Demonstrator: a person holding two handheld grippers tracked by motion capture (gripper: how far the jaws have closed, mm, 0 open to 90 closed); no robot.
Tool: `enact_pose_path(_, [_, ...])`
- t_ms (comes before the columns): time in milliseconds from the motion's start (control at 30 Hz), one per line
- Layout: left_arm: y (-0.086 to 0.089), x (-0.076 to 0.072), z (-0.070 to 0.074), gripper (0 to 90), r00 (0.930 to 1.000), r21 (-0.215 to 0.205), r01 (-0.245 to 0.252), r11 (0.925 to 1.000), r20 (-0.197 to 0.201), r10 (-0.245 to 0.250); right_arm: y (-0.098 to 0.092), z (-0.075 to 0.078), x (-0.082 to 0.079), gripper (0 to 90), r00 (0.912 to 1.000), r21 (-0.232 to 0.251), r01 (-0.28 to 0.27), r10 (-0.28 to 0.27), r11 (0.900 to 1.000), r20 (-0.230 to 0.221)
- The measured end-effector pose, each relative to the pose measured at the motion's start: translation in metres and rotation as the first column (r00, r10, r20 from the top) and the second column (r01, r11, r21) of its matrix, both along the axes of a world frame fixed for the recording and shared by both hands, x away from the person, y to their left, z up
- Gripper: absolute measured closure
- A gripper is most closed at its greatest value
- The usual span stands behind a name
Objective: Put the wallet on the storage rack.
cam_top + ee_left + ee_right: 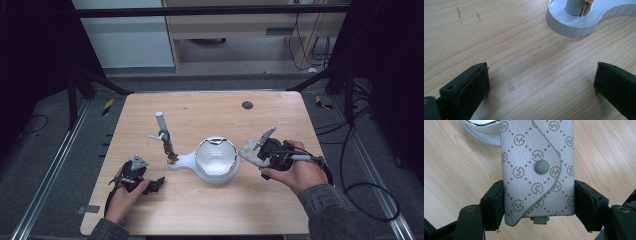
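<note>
Grey fabric pouch (537,170): woven all-over pattern of a circled letter "M", repeated within a diamond lattice of dots across the body and the snap flap. No other lettering, number or label is legible on the counter (210,215) or on the white stand (574,25).

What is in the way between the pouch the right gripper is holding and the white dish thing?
Nothing visible is. The right gripper is clamped on the grey patterned pouch, held just beside the bowl of the white stand. Bare table lies around it. The left gripper rests open, well away on the other side.
</note>
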State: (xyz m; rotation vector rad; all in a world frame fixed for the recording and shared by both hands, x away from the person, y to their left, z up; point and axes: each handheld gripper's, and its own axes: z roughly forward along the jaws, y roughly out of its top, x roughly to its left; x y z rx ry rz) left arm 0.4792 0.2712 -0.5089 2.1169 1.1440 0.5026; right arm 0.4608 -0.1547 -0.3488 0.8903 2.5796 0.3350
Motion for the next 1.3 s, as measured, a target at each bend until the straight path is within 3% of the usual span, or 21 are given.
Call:
enact_pose_path(800, [0.000,0.000,0.000,0.0,1.0000,0.001,-0.002,1.0000,0.001,0.002,0.033,0.015,-0.005,31.8,0.9959,-0.015,-0.086,0.087,0.996,0.025])
enact_pose_path(1300, [0.000,0.000,0.000,0.0,1.0000,0.001,-0.002,1.0000,0.000,0.002,0.055,0.015,-0.006,31.8,0.9913,-0.027,-0.131,0.131,0.991,0.008])
